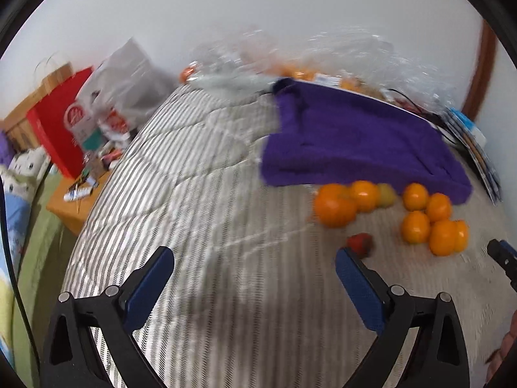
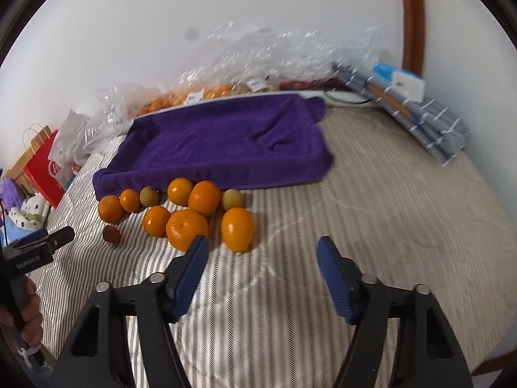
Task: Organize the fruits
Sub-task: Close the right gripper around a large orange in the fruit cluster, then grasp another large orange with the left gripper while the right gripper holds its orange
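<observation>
The right gripper (image 2: 261, 252) hangs over the striped bed (image 2: 371, 226), jaws apart, nothing between them; its left pad sits in front of the nearest orange (image 2: 186, 229). The left gripper (image 1: 253, 266) is wide apart too, over bare stripes, empty. The oranges (image 2: 203, 198) lie loose in a cluster on the bed — with two greenish fruits (image 2: 232, 198) and a small red one (image 2: 111, 234) — just before the near edge of the purple tray (image 2: 226, 142), which holds nothing. Behind it, at the bed's far edge, clear bags (image 2: 194, 97) hold more oranges. Only the right view shows lettering on the left tool, "GenRobot.AI"; only the left view shows the side table (image 1: 74, 207) and a red bag (image 1: 61, 129), its print blurred.
</observation>
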`<action>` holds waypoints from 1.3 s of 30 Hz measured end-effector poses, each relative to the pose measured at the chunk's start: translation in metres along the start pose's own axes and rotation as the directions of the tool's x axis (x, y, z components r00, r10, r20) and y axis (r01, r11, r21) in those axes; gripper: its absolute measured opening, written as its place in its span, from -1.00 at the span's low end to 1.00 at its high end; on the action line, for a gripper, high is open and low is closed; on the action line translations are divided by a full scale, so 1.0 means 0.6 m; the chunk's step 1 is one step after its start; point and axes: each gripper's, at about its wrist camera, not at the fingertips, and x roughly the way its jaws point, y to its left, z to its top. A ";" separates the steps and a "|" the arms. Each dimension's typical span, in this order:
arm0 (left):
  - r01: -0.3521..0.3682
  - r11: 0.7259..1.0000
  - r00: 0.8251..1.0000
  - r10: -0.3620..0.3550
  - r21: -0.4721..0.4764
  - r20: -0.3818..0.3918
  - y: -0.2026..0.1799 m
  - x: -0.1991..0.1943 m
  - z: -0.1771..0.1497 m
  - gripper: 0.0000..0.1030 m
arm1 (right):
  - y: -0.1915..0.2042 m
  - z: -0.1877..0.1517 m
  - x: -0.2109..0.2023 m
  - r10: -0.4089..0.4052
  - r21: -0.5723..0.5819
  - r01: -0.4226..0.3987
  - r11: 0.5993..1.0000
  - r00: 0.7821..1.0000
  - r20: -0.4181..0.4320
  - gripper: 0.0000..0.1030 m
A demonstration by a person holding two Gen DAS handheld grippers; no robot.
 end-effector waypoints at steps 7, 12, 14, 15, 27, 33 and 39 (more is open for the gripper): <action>0.052 0.998 0.999 -0.052 -0.038 0.006 0.035 0.029 -0.011 0.71 | 0.010 0.011 0.057 0.022 0.007 -0.021 1.000 0.998 -0.052 -0.09; 0.079 0.997 0.997 -0.078 0.016 -0.012 0.035 0.044 -0.010 0.72 | 0.015 0.018 0.075 0.073 0.017 -0.072 0.997 0.995 -0.071 -0.09; 0.094 0.995 0.995 -0.094 0.027 -0.027 0.032 0.046 -0.010 0.71 | 0.019 0.020 0.085 0.065 0.008 -0.065 0.998 0.995 -0.080 -0.09; 0.099 0.994 0.995 -0.099 0.038 -0.026 0.029 0.046 -0.010 0.72 | 0.018 0.021 0.092 0.059 0.004 -0.059 0.998 0.994 -0.089 -0.10; 0.225 0.974 0.974 -0.224 0.026 -0.036 0.012 0.037 0.003 0.64 | 0.004 0.014 0.101 0.064 -0.016 -0.065 0.998 0.995 -0.071 -0.37; 0.211 0.975 0.977 -0.210 0.066 -0.030 -0.040 0.041 0.037 0.64 | -0.025 -0.004 0.079 0.002 -0.061 -0.005 0.998 0.999 -0.044 -0.37; 0.222 0.972 0.974 -0.219 0.074 -0.057 -0.070 0.069 0.061 0.64 | -0.041 -0.009 0.078 0.024 -0.041 -0.026 0.999 0.999 -0.048 -0.37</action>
